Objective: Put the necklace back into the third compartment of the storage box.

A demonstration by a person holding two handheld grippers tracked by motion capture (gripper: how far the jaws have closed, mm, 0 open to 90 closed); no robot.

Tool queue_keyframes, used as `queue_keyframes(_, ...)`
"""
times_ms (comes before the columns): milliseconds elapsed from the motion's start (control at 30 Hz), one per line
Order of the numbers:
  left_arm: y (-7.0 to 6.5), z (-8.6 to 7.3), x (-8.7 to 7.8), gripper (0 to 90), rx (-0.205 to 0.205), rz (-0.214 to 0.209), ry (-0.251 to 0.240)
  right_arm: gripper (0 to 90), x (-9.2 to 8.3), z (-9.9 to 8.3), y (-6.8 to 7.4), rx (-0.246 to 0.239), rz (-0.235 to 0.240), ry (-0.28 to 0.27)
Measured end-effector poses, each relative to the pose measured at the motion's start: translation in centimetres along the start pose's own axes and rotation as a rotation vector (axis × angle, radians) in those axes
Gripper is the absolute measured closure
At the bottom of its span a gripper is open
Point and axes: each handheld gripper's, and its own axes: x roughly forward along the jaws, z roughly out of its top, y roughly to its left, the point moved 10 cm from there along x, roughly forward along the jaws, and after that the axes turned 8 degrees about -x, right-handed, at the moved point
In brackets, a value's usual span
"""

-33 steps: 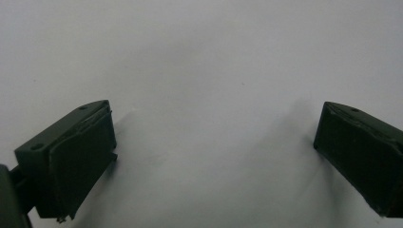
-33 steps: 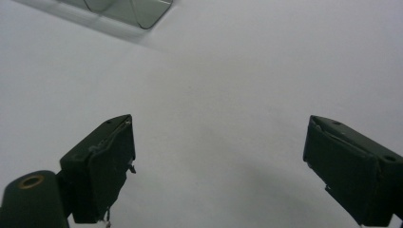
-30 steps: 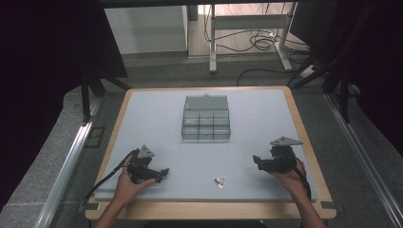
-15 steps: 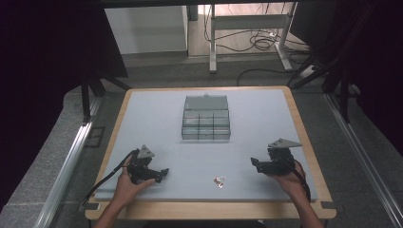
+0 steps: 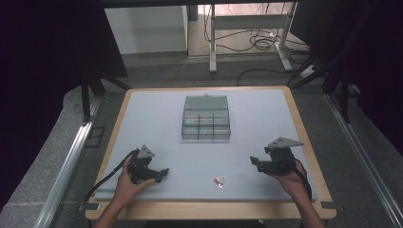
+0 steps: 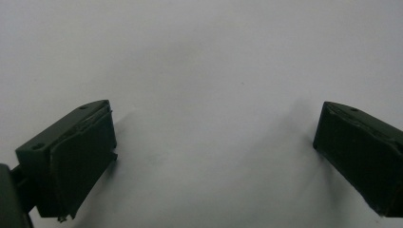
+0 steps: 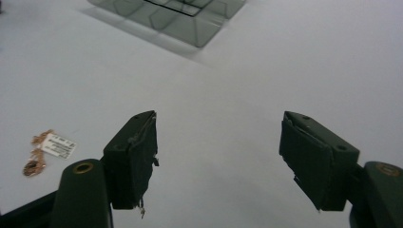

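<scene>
Legible text: none. One white tag [image 7: 58, 145], attached to a small copper-coloured chain [image 7: 34, 159] lying on the table surface [image 7: 247, 85], carries dark printed lines too small and blurred to read in the right gripper view. In the high view the same tag is a pale speck.

Open mat [image 5: 157, 123] — organizer [image 5: 206, 118] mid-table

The bench [image 5: 142, 118] has a matt pale-grey top and wooden rim. The organiser box [image 5: 206, 118] is smoky translucent plastic. The fingers [image 7: 133, 156] are matt black.
</scene>
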Motion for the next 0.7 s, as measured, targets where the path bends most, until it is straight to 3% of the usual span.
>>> queue_keyframes(200,0.0,0.0,0.0,0.2,0.000,0.000,0.000,31.7,-0.4,1.0,2.1,-0.067,0.055,0.005)
queue_keyframes(700,0.0,0.0,0.0,0.2,0.000,0.000,0.000,40.0,-0.7,2.6,5.7,-0.136,0.151,0.010)
